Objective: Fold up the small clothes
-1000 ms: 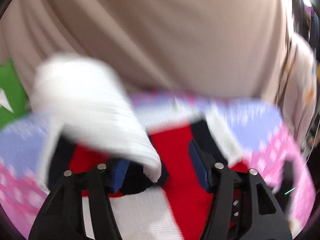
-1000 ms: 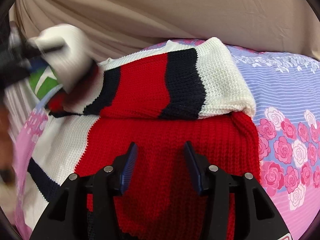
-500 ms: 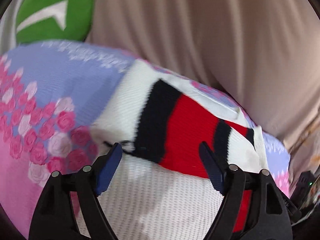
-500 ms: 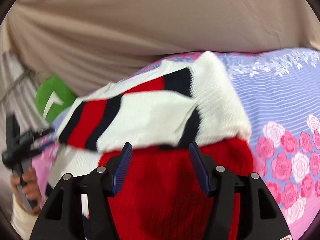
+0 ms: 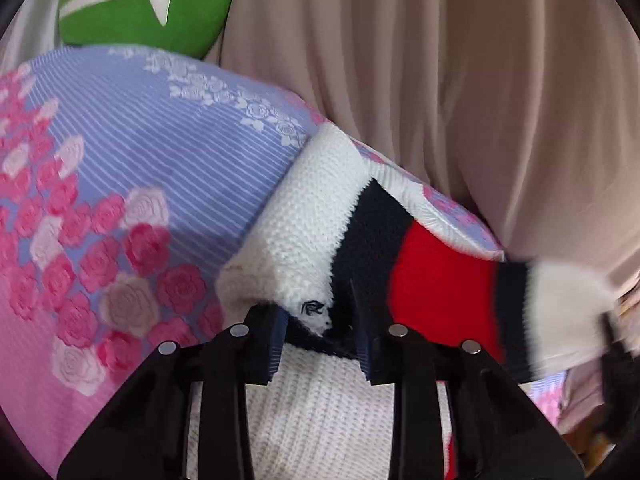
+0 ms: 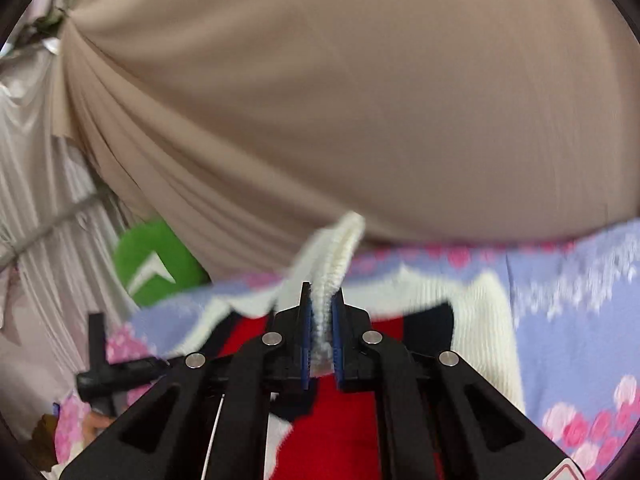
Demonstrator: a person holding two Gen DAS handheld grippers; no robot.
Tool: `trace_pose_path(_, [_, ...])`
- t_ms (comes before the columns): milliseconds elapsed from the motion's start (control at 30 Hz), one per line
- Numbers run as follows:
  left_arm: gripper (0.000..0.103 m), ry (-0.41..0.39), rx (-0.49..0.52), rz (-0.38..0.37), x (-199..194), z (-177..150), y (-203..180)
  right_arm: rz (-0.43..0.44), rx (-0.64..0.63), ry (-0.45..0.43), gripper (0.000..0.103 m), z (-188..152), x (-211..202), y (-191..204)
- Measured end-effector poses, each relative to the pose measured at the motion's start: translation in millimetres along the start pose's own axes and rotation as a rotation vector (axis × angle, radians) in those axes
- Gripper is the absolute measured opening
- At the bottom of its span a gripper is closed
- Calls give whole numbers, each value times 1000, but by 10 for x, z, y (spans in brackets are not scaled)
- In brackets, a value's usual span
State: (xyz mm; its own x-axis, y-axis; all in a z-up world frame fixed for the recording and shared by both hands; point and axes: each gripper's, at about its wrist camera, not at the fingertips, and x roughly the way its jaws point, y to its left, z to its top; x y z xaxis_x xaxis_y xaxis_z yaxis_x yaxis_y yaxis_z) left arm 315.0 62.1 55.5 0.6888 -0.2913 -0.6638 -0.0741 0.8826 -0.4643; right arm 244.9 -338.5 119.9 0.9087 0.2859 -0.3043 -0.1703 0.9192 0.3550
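A knitted sweater [image 5: 436, 280] in red, navy and white stripes lies on a flowered bedsheet [image 5: 140, 140]. My left gripper [image 5: 316, 312] is at its folded white and navy edge. Its jaws are closing and bunched knit fills the gap between the pads. In the right wrist view my right gripper [image 6: 323, 292] is closing too. It pinches a white ribbed edge [image 6: 340, 248] of the sweater [image 6: 348, 420] and holds it up above the bed. The left gripper [image 6: 104, 376] shows there at the lower left, held in a hand.
A green cushion [image 5: 132, 4] with a white arrow mark sits at the bed's far left corner. A beige curtain [image 6: 320, 100] hangs close behind the bed, with pale drapes [image 6: 40, 208] to its left. The sheet [image 6: 580, 292] is lavender with pink roses.
The left gripper swung over to the sweater's left edge and closed on the fold. The right gripper closed on the white edge and rose, lifting it off the bed.
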Motion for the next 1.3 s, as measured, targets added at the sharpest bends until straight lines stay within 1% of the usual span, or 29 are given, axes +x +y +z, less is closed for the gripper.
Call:
trace_pose_path(33, [29, 5, 7, 13, 52, -20, -2, -57, 2, 30, 8, -34, 103, -117])
trace_pose_path(67, [28, 13, 15, 38, 138, -62, 8, -129, 17, 109, 8, -117, 312, -290])
trace_pose_path(100, [25, 18, 22, 59, 189, -62, 66, -215, 47, 235, 8, -271, 613, -539])
trace_pose_path(133, [23, 20, 34, 76, 232, -94, 91, -272, 69, 327, 7, -403, 810, -721])
trace_pose_path(167, [22, 2, 52, 83, 265, -141, 67, -299, 88, 359, 7, -486, 878, -822])
trace_pose_path(233, [22, -24, 100, 116, 243, -180, -18, -219, 120, 279, 7, -425, 713, -776])
trace_pose_path(300, [22, -31, 110, 127, 243, -192, -29, -149, 119, 184, 7, -316, 505, -681])
trace_pose_path(333, [22, -31, 102, 122, 243, -196, -16, -152, 121, 177, 7, -313, 501, -714])
trace_pose_path(367, [22, -33, 98, 118, 245, -197, -23, -180, 129, 207, 7, -342, 590, -757])
trace_pose_path(433, [23, -34, 103, 121, 245, -206, -30, -278, 137, 362, 7, -525, 906, -952])
trace_pose_path(467, [23, -36, 110, 129, 236, -203, -30, -265, 139, 354, 6, -574, 913, -994])
trace_pose_path(567, [23, -42, 118, 143, 207, -225, -41, -264, 156, 306, 8, -472, 691, -928])
trace_pose_path(600, [23, -42, 115, 148, 206, -220, -36, -307, 143, 271, 8, -414, 584, -851])
trace_pose_path(633, [23, -44, 114, 154, 223, -242, -101, -348, 129, 227, 11, -353, 475, -768])
trace_pose_path(667, [23, -44, 114, 157, 234, -252, -111, -349, 121, 184, 13, -288, 390, -672])
trace_pose_path(700, [23, -46, 118, 165, 237, -257, -131, -286, 106, 142, 13, -210, 303, -505])
trace_pose_path(733, [23, -47, 123, 173, 244, -265, -157, -212, 84, 136, 13, -136, 306, -382])
trace_pose_path(767, [23, -48, 129, 180, 253, -278, -177, -109, 36, 156, 14, -93, 359, -112])
trace_pose_path(833, [23, -48, 134, 185, 278, -285, -208, 32, -63, 229, 13, -82, 599, 346])
trace_pose_path(867, [23, -47, 132, 183, 288, -288, -223, 84, -101, 272, 13, -122, 745, 567])
trace_pose_path(900, [23, -46, 130, 178, 287, -286, -222, 131, -143, 339, 13, -214, 967, 818])
trace_pose_path(967, [23, -45, 129, 172, 279, -283, -215, 156, -208, 460, 14, -430, 1383, 1108])
trace_pose_path(1000, [23, -45, 129, 171, 280, -283, -218, 136, -251, 513, 14, -534, 1624, 1236])
trace_pose_path(1100, [23, -43, 128, 166, 288, -282, -219, 73, -295, 593, 11, -685, 2167, 1387])
trace_pose_path(1133, [23, -43, 129, 164, 291, -283, -209, 44, -297, 593, 1, -728, 2298, 1312])
trace_pose_path(1167, [23, -42, 132, 164, 298, -281, -214, 75, -272, 566, 0, -703, 2327, 1279])
trace_pose_path(1233, [23, -42, 129, 159, 299, -276, -202, 81, -193, 550, 0, -543, 2388, 1223])
trace_pose_path(1267, [23, -42, 129, 159, 303, -277, -201, 66, -168, 531, 2, -463, 2358, 1222])
trace_pose_path(1300, [23, -43, 129, 161, 305, -278, -204, 70, -158, 499, 6, -389, 2300, 1251])
